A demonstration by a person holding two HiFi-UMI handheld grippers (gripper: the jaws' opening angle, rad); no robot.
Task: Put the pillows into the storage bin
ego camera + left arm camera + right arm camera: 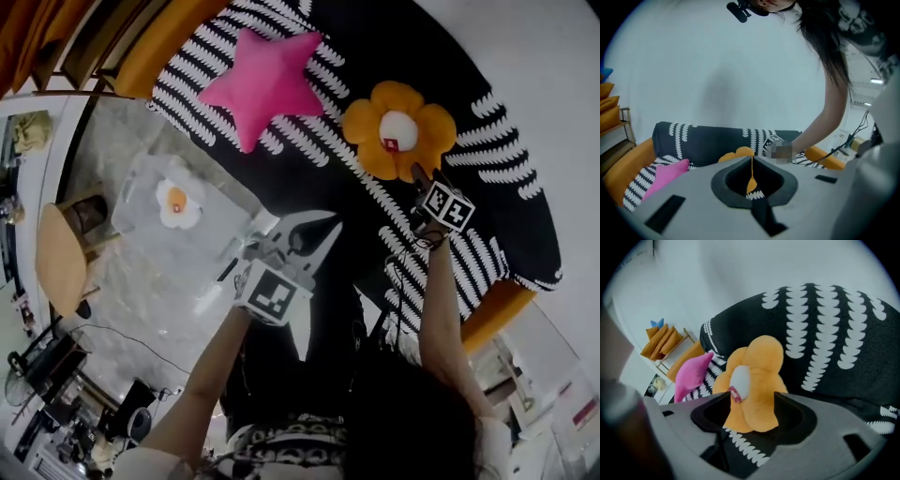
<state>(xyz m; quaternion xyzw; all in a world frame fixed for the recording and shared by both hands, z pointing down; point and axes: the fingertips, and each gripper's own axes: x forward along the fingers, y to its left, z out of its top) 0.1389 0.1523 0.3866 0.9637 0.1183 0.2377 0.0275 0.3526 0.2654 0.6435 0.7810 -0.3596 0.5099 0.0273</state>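
An orange flower pillow (398,127) (757,380) and a pink star pillow (262,80) (693,371) lie on the black-and-white patterned sofa (487,141). My right gripper (419,178) (746,397) is at the flower pillow's lower edge. It is open, and the pillow's lower petals sit between the jaw tips. My left gripper (323,230) (751,158) hangs in front of the sofa, shut with nothing in it. The clear storage bin (150,173) stands on the floor to the left and holds a white flower pillow (178,202).
A round wooden side table (56,258) stands left of the bin. A rack of orange cushions (663,341) is beyond the sofa's end. Cables and equipment (56,375) lie on the floor at the lower left. The sofa has orange arms (492,314).
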